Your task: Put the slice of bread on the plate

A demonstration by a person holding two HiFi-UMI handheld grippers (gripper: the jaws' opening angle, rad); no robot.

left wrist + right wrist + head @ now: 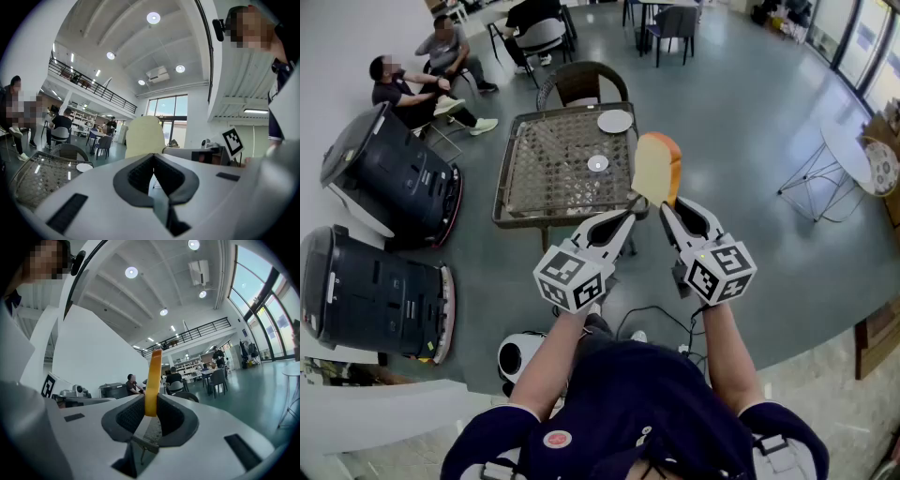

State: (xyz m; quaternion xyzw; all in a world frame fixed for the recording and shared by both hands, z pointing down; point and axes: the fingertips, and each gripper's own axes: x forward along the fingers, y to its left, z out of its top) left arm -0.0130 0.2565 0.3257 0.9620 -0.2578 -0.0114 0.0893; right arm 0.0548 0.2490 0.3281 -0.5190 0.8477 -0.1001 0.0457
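Note:
A slice of bread [656,169], pale with an orange-brown crust, stands upright in my right gripper [667,208], whose jaws are shut on its lower edge. The right gripper view shows the bread [152,380] edge-on between the pads. My left gripper [630,214] hangs just left of it, shut and empty, and its view shows the bread's [144,136] flat face ahead. Both grippers are held in the air, short of a wicker table [530,187]. A white plate [615,121] lies at the table's far right corner and shows as a plate [84,167] in the left gripper view.
A smaller round white disc [598,162] lies mid-table. A wicker chair [581,82] stands behind the table. Two big black machines [389,173] [370,295] sit on the floor at left. People sit at far left [403,89]. A white side table [844,155] stands at right.

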